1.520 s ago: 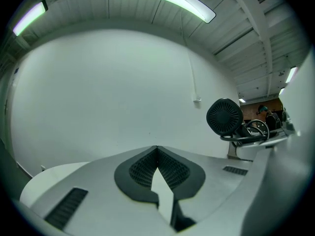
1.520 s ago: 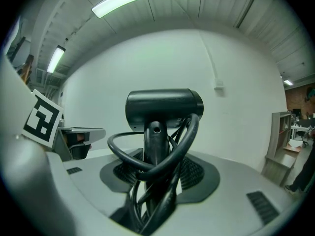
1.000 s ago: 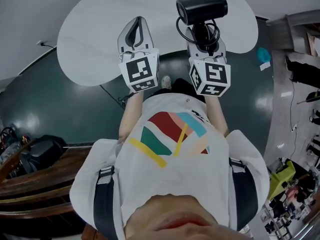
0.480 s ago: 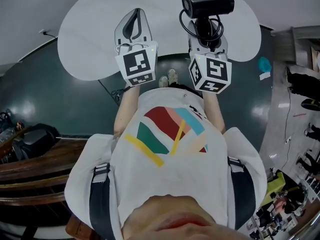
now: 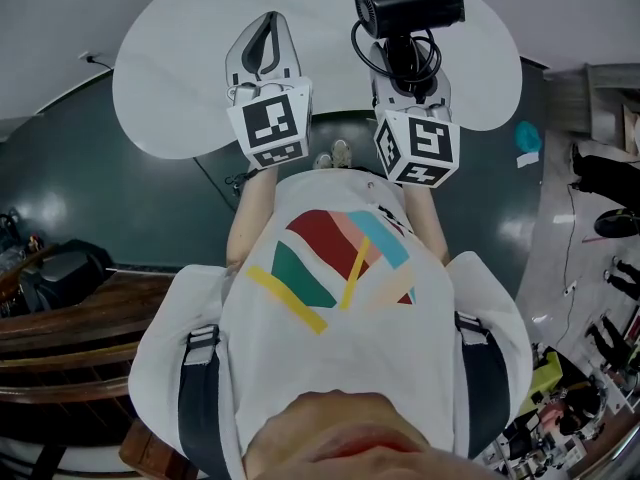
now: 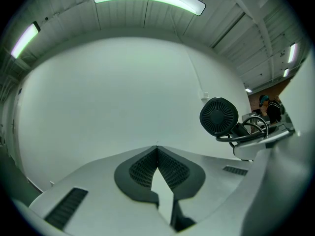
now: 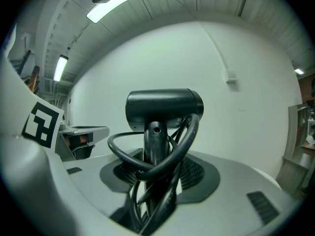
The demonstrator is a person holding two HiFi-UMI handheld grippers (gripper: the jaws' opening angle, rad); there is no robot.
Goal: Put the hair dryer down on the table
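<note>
A black hair dryer [image 5: 410, 6] is held upright over the far side of the round white table [image 5: 180, 78]. My right gripper [image 5: 405, 63] is shut on its handle, and the black cord is looped around the handle. In the right gripper view the hair dryer [image 7: 164, 107] rises from between the jaws of my right gripper [image 7: 156, 156], with its barrel lying crosswise. My left gripper [image 5: 268, 23] hovers over the table to the left of it, shut and empty. In the left gripper view its tips [image 6: 157, 149] meet, and the hair dryer's grille [image 6: 219, 117] shows at the right.
The table stands on a dark green floor [image 5: 120, 208]. A cable [image 5: 215, 183] runs under the table's near edge. A teal object [image 5: 528, 110] lies on the floor at the right. Dark wooden furniture [image 5: 60, 338] is at the lower left. The person's shoes [image 5: 335, 153] are by the table.
Both grippers have moved slightly forward over the table, with the hair dryer carried along in the right one. The grip and the jaws look unchanged.
</note>
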